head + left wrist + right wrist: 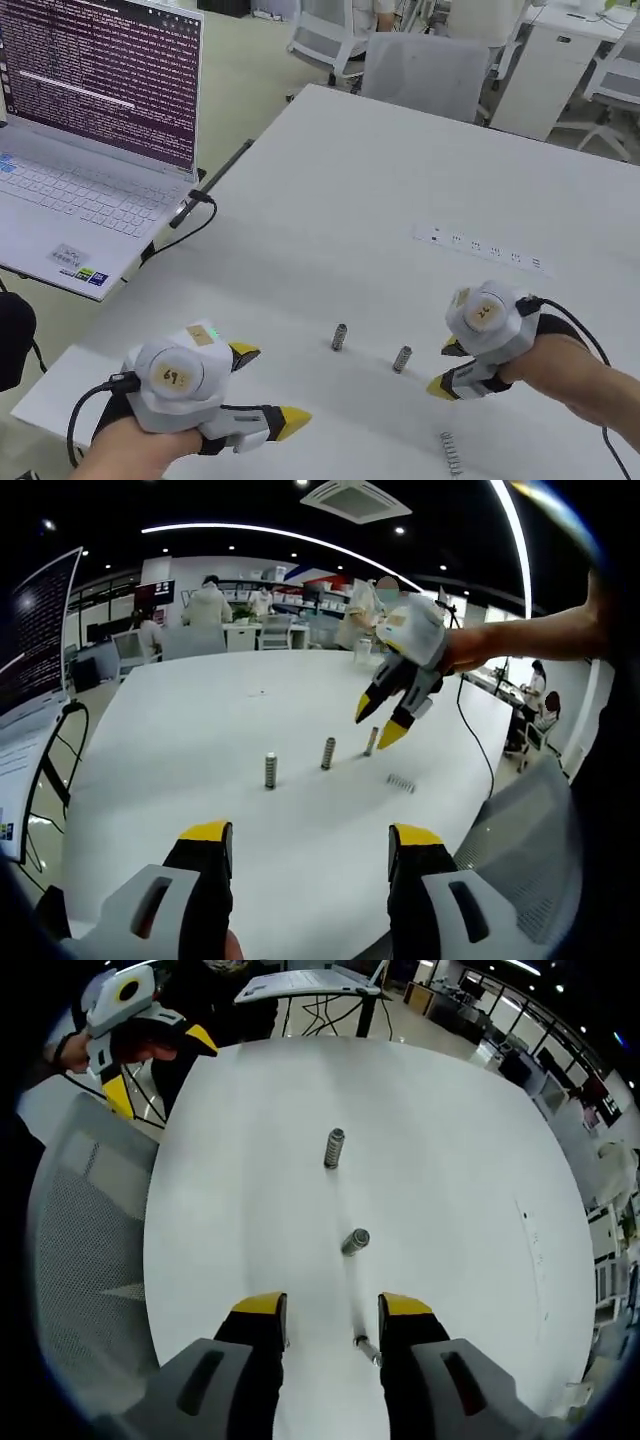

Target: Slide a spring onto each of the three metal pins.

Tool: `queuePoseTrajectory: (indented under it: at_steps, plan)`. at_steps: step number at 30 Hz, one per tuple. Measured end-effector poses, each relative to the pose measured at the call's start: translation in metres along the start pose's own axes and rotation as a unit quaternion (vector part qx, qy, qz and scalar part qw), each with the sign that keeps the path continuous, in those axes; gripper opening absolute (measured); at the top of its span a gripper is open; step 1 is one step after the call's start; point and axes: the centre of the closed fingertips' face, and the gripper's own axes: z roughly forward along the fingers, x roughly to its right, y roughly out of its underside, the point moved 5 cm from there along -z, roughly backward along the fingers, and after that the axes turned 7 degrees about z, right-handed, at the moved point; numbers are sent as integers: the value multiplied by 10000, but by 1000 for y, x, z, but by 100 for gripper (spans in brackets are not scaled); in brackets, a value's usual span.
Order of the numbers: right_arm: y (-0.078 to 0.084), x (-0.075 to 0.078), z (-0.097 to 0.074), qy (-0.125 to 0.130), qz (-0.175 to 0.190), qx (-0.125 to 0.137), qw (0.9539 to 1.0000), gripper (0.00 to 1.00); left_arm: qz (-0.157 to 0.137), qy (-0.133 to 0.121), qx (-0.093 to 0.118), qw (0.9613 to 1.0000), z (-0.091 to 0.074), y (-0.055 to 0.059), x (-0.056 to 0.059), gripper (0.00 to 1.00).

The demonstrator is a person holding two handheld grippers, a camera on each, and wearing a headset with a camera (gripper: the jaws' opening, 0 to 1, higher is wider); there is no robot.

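on the white table point(330, 200) in front of you, three metal pins stand upright in a short row between your two hands. the left pin point(339, 337) and the middle pin point(402, 359) each carry a coiled spring around the shaft. the third pin point(365, 1345) looks thin and bare. in the right gripper view it stands low between that gripper's jaws, closer to the right-hand one, and whether it touches that jaw is not clear.

your right gripper point(446, 368) hangs just beside the middle pin, its yellow-tipped jaws spread apart and pinching nothing. your left gripper point(270, 386) sits near the front edge of the table, well apart from the pins. its jaws are also spread wide with nothing between them.

a loose spring point(452, 452) lies flat on the table near the front edge, towards you from the right gripper and apart from all three pins.

an open laptop point(90, 130) with lines of text on its screen sits on a stand off the table's left side. a white power strip point(480, 248) lies flat further back on the right. a grey office chair point(420, 70) stands beyond the far edge.
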Motion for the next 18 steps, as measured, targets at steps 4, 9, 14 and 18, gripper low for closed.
queuePoseTrajectory:
  at_steps: [4,9,14,18]
  plan:
    - [4,-5,-9,113,316,264,9991,37,-3,-7,-1,10000,0,-1,-1,59]
    - [13,-13,-22,190,751,744,9942,40,-28,-19,7,10000,0,-1,-3,58]
    - [27,-19,-41,323,1247,1177,9847,43,-54,-17,3,10000,2,-1,-3,58]
    - [36,-21,-51,379,1620,1464,9751,47,-51,2,1,10000,2,-2,-2,58]
